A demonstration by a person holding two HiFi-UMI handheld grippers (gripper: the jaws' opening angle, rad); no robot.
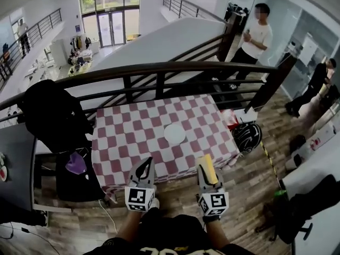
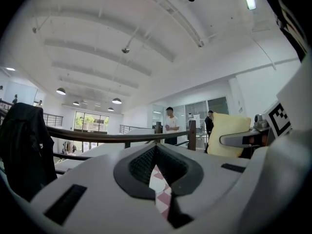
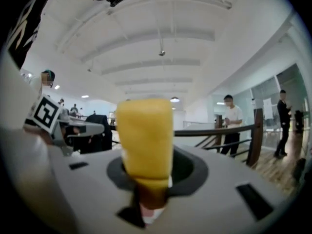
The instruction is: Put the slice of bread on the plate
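Yellow slice of bread [image 1: 207, 169] stands on edge, clamped in the right gripper [image 1: 204, 164]; round white plate [image 1: 175, 134] lies well apart on checked tablecloth [image 1: 133, 137].

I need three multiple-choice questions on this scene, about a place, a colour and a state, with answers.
1. Where is the white plate? A. on the checked table B. on a shelf C. in a sink
2. What colour is the slice of bread? A. green B. yellow C. black
3. The right gripper has its jaws: A. wide apart B. on the bread C. on the plate
1 A, it lies mid-cloth; 2 B, the right gripper view shows yellow; 3 B, the slice stands between them.
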